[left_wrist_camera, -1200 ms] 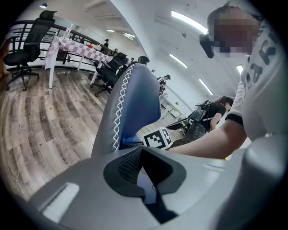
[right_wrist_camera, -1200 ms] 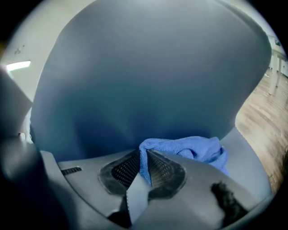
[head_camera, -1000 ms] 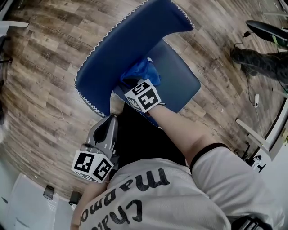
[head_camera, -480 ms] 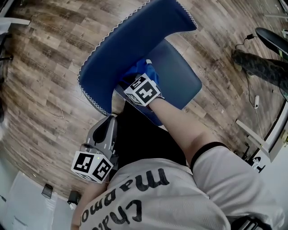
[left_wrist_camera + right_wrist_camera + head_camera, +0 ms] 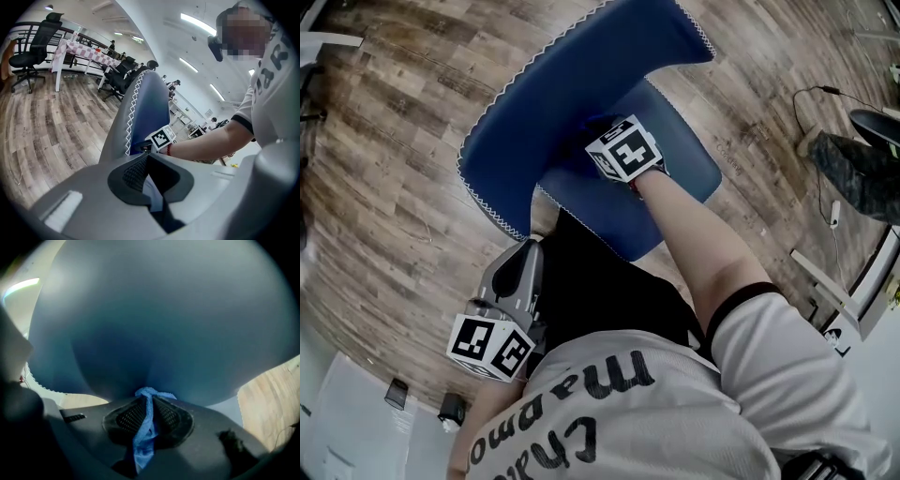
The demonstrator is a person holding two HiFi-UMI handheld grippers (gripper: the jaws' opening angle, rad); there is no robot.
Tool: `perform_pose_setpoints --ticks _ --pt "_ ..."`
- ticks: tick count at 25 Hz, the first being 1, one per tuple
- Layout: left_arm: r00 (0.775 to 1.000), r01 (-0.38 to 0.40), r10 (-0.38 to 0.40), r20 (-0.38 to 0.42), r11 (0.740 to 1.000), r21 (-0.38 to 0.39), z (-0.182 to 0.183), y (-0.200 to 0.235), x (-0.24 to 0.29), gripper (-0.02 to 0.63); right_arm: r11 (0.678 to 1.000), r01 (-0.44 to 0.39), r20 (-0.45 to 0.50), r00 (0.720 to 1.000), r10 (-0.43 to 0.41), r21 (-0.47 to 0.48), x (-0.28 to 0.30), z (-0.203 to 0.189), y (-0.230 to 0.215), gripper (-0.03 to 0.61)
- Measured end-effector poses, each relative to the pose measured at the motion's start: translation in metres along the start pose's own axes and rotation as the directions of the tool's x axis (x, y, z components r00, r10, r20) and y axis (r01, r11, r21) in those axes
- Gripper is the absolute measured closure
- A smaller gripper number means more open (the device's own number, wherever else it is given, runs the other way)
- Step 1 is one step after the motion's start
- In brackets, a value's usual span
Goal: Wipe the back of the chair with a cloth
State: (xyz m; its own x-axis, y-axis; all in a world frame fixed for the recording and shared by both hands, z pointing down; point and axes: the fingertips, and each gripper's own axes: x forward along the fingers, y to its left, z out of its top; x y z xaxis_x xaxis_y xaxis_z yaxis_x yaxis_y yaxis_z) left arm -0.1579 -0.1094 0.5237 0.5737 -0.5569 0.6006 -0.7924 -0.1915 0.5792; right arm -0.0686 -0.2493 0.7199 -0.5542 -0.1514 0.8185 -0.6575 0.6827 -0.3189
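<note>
While cloth (image 5: 146,420) against chair (image 5: 553,112), shirt (image 5: 675,422) "ma"

1. Chair back (image 5: 164,324), just ahead of the right gripper (image 5: 149,398): smooth blue upholstery, slight sheen, white stitched edge
2. Cloth (image 5: 146,427) pinched in its jaws: soft matt blue fabric
3. Pads (image 5: 131,417): black, mesh-textured
4. Floor (image 5: 51,126) beyond the left gripper (image 5: 147,161): matt wood-grain planks

The blue chair back (image 5: 553,103) stands like a wall right against the right gripper (image 5: 150,401) with only the pinched cloth (image 5: 146,441) between, the seat (image 5: 689,178) blocks the way below, and the wood floor (image 5: 384,150) behind the chair lies open for a hand to pass.
</note>
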Motion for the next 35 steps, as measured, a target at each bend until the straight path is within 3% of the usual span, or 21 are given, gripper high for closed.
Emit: perform_pose_setpoints --ticks 4,8,14,18,21,25,31,35 --pt "1.0 -0.015 0.015 -0.001 1.0 -0.007 -0.001 0.002 0.001 0.609 0.993 0.102 0.004 0.995 -0.102 0.056 -0.012 -0.002 -0.047 0.526" --pt "1.0 -0.025 0.025 0.001 1.0 -0.019 -0.002 0.002 0.002 0.609 0.966 0.23 0.014 0.972 -0.233 0.122 -0.033 0.003 -0.103 0.525" --pt "1.0 -0.024 0.025 0.006 0.999 -0.044 -0.009 0.006 -0.003 0.609 0.858 0.411 0.054 0.893 -0.447 0.307 -0.079 0.01 -0.166 0.525" --pt "1.0 -0.004 0.004 0.025 0.999 -0.032 -0.013 0.003 -0.006 0.609 0.79 0.443 0.119 0.837 -0.534 0.424 -0.112 0.011 -0.18 0.525" --pt "0.998 0.007 -0.006 0.057 1.0 -0.019 -0.017 0.001 -0.013 0.609 0.766 0.442 0.186 0.798 -0.574 0.467 -0.138 0.014 -0.173 0.525" --pt "0.994 0.019 -0.018 0.11 1.0 -0.004 -0.024 -0.001 -0.036 0.609 0.79 0.439 0.287 0.763 -0.579 0.428 -0.178 0.026 -0.133 0.525" --pt "0.971 0.013 -0.02 0.236 0.999 0.033 -0.026 -0.016 -0.115 0.609 0.856 0.397 0.468 0.718 -0.515 0.332 -0.262 0.038 -0.03 0.525" --pt "0.939 0.004 -0.039 0.342 0.995 0.101 -0.002 -0.01 -0.178 0.609 0.879 0.372 0.618 0.627 -0.474 0.298 -0.331 0.061 0.04 0.525"
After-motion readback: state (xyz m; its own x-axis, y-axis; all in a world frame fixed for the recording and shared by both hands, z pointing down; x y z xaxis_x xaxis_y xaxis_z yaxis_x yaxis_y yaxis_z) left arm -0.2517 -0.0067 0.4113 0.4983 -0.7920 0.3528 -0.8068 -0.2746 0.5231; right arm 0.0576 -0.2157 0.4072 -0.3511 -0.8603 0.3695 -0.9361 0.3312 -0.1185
